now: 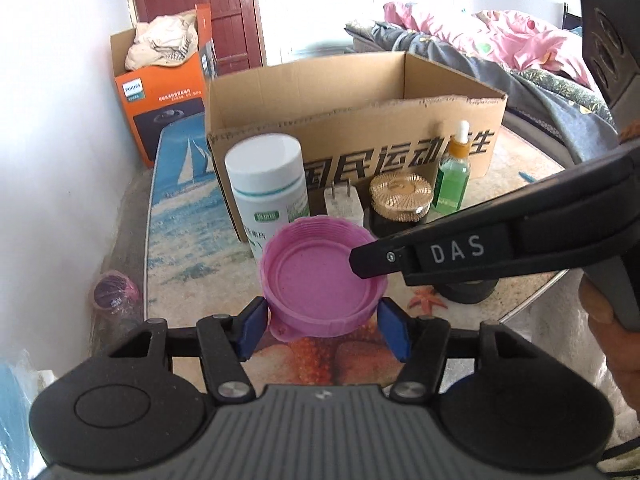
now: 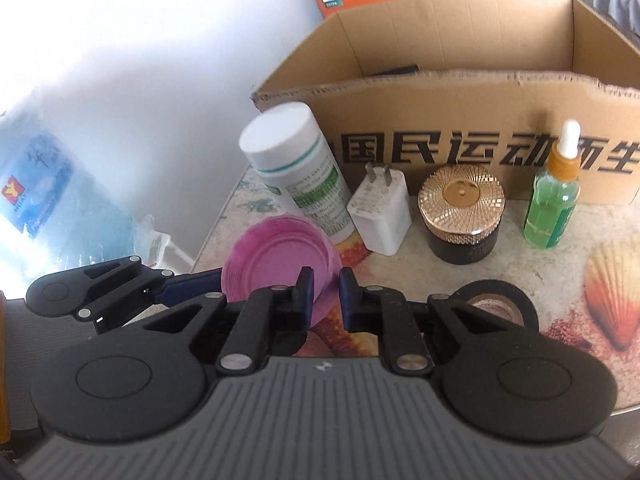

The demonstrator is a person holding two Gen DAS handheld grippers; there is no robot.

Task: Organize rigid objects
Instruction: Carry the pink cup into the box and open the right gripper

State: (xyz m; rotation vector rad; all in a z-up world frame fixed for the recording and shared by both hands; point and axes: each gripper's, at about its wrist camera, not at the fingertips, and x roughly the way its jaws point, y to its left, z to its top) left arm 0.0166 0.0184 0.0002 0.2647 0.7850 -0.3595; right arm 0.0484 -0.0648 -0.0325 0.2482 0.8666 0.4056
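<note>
My left gripper (image 1: 322,330) is shut on a pink plastic cap (image 1: 324,278), held open side up above the table in front of the cardboard box (image 1: 360,120). The cap also shows in the right wrist view (image 2: 280,256), with the left gripper's fingers on its left. My right gripper (image 2: 325,298) is open and empty, its jaws a small gap apart astride the cap's near rim. In the left wrist view its finger (image 1: 384,256) reaches over the cap's right rim. On the table stand a white bottle (image 2: 296,168), a white charger (image 2: 380,212), a gold-lidded jar (image 2: 462,212), a green dropper bottle (image 2: 554,200) and a black tape roll (image 2: 496,304).
An orange Philips box (image 1: 160,100) with cloth stands behind the table on the left. A bed with pink bedding (image 1: 500,40) is at the back right. A large water bottle (image 2: 48,200) lies on the floor left of the table. A wall is close on the left.
</note>
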